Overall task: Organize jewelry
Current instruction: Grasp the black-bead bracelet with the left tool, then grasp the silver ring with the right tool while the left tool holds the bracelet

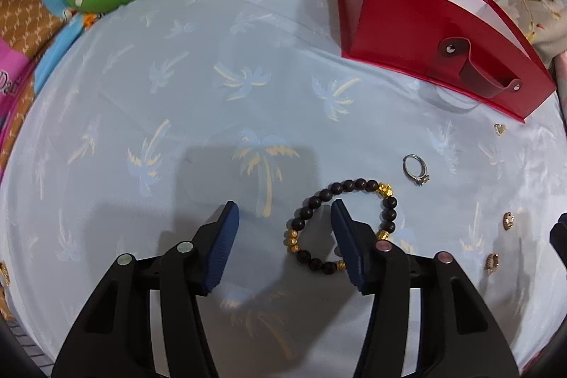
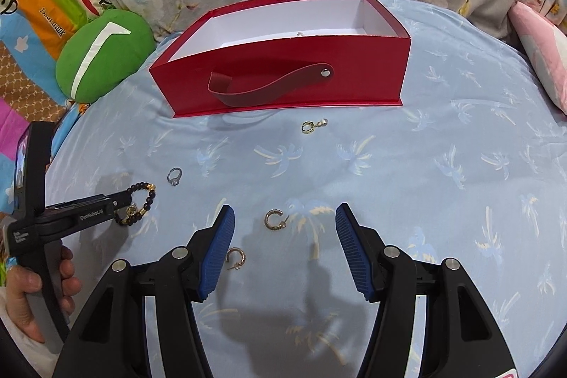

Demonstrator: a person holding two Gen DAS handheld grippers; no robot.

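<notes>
- Left gripper [image 1: 285, 220] is spread wide; its right finger [image 1: 349, 236] sits inside the bead bracelet [image 1: 342, 224] on the blue cloth [image 1: 212, 94].
- Right gripper [image 2: 285, 224] is spread, a gold hoop [image 2: 273, 219] between its tips.
- A second hoop [image 2: 236, 257] lies beside its left finger.
- Silver ring [image 1: 416, 169] lies near the bracelet.
- Red box [image 2: 283, 77] stands open beyond, a charm [image 2: 312, 125] just before it.

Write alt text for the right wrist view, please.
The open right tool hovers over a gold hoop earring on a pale blue palm-print sheet. Behind stands a red box; the left tool reaches a beaded bracelet.
</notes>
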